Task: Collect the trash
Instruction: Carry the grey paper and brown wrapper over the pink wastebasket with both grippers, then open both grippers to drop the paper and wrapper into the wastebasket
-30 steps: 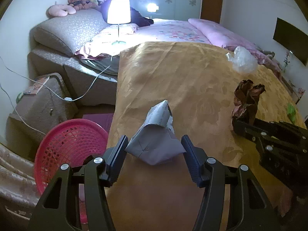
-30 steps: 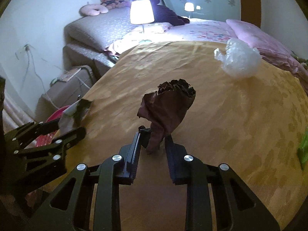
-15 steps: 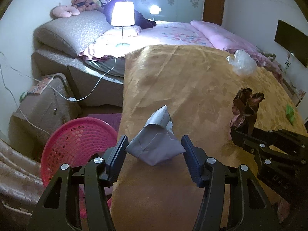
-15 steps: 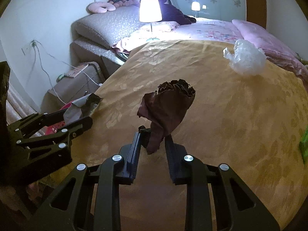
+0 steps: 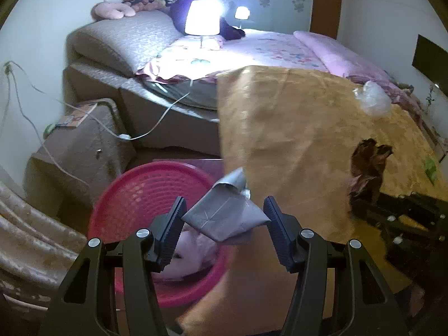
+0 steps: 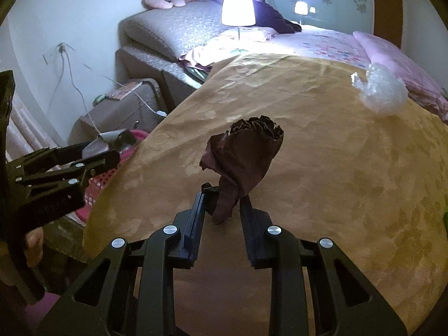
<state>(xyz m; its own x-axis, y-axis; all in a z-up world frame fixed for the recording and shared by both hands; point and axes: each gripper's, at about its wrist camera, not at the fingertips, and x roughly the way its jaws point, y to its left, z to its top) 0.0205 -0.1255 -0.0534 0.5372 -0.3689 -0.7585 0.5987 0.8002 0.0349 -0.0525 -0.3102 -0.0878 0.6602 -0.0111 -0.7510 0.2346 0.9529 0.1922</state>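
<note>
My left gripper (image 5: pixel 224 207) is shut on a folded grey paper scrap (image 5: pixel 221 219), which spans its pads. It hangs at the left edge of the golden bedspread (image 5: pixel 294 128), partly over a pink plastic basket (image 5: pixel 134 184) on the floor. The basket holds something pale. Over the bedspread, my right gripper (image 6: pixel 222 198) is shut on a crumpled dark brown wrapper (image 6: pixel 246 154) that stands up from its fingers. The left wrist view shows that wrapper (image 5: pixel 369 162) at the right. In the right wrist view the left gripper (image 6: pixel 92 156) and grey scrap (image 6: pixel 103 142) sit at the left.
A clear crumpled plastic bag (image 6: pixel 380 92) lies far right on the bedspread, and a green scrap (image 5: pixel 430 168) near its right edge. A lit lamp (image 5: pixel 202 18) stands on the bed. A covered bedside box (image 5: pixel 84 145) with trailing cables stands behind the basket.
Both grippers have shifted left with their loads. The left one has gone from above the bedspread to its edge, so the pink basket now lies right under the grey scrap.
</note>
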